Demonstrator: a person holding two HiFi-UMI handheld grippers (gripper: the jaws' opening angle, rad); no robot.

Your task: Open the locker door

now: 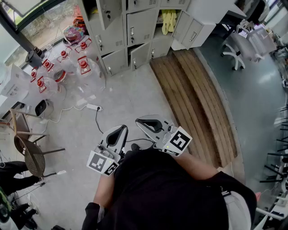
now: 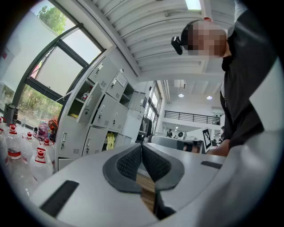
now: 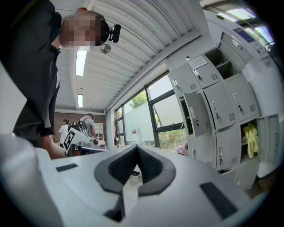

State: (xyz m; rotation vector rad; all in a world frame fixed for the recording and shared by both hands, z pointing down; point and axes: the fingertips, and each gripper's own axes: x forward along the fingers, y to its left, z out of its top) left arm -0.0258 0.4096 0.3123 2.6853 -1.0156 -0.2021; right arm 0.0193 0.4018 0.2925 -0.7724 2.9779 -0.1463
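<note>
A bank of grey lockers (image 1: 130,31) stands at the far side of the floor. One upper door (image 1: 108,11) hangs open, and an open compartment holds something yellow (image 1: 168,20). Both grippers are held close to the person's body, well short of the lockers. My left gripper (image 1: 119,130) is shut with nothing between its pads, and my right gripper (image 1: 144,122) beside it is shut and empty too. In the left gripper view the closed jaws (image 2: 142,146) point toward the lockers (image 2: 95,119). The right gripper view shows its closed jaws (image 3: 136,148) with the lockers (image 3: 222,115) off to the right.
Several clear water bottles with red caps (image 1: 63,67) stand on the floor left of the lockers. A power strip (image 1: 93,107) and its cable lie ahead. Wooden boards (image 1: 198,103) run along the right. A wicker chair (image 1: 31,152) sits at left, office chairs (image 1: 238,45) at far right.
</note>
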